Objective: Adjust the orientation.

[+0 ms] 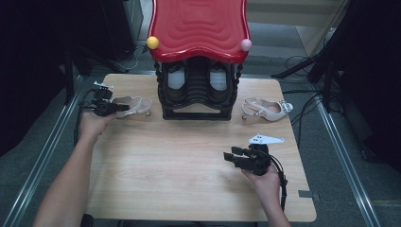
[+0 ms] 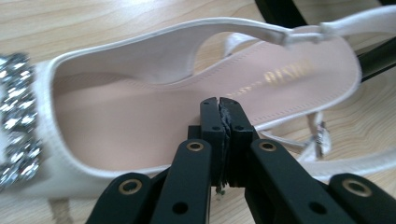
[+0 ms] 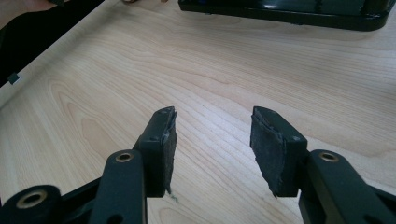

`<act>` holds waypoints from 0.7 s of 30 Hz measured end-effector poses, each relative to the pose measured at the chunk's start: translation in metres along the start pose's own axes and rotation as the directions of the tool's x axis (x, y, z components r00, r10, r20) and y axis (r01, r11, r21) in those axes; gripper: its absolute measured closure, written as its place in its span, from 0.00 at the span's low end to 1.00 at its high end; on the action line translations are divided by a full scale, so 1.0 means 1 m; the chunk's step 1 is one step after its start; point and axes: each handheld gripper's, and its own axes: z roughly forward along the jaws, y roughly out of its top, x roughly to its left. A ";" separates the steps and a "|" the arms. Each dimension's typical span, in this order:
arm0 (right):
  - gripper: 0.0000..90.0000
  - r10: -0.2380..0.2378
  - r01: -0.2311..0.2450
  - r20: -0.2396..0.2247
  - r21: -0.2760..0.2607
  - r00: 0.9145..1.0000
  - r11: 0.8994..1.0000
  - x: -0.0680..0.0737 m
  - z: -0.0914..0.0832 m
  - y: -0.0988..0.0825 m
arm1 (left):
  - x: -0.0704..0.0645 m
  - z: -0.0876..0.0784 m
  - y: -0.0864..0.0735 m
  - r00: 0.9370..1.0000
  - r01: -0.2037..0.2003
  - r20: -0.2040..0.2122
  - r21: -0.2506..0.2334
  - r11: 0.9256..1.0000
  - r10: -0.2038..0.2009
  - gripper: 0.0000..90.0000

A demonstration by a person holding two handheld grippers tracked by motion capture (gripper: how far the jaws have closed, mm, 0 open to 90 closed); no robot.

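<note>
Left gripper (image 2: 219,105) clamped on the near rim of the left shoe (image 2: 140,116), table's left edge. Lift level, keep the bite deep. Right gripper (image 3: 212,126) open, idle.

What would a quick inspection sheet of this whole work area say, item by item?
Surface: light wooden table, bare in the middle.
Job's things: pale slingback shoe at the left tool, jewelled toe; its pair, second shoe, lies right of the rack.
Clutter: nothing seen.
Tools: left tool shut, tips over the shoe's insole, grip on it not clear; right tool open, nothing between its jaws.
Cables: black cable trails from the right tool.
Surroundings: black rack with red wavy top, grey floor, metal rails.
</note>
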 end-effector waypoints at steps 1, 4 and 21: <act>0.57 0.000 0.000 -0.003 0.000 1.000 1.000 0.000 0.001 0.000 | 0.000 0.000 0.000 1.000 -0.001 -0.007 0.002 1.000 0.001 0.99; 0.58 -0.003 0.003 -0.009 -0.002 1.000 1.000 0.001 0.002 0.001 | 0.004 -0.001 0.000 0.999 -0.006 -0.032 0.021 1.000 0.006 0.99; 0.58 -0.009 0.009 -0.023 0.006 1.000 1.000 0.003 0.006 0.005 | -0.029 -0.017 0.017 0.999 -0.019 0.025 -0.036 0.999 0.020 0.99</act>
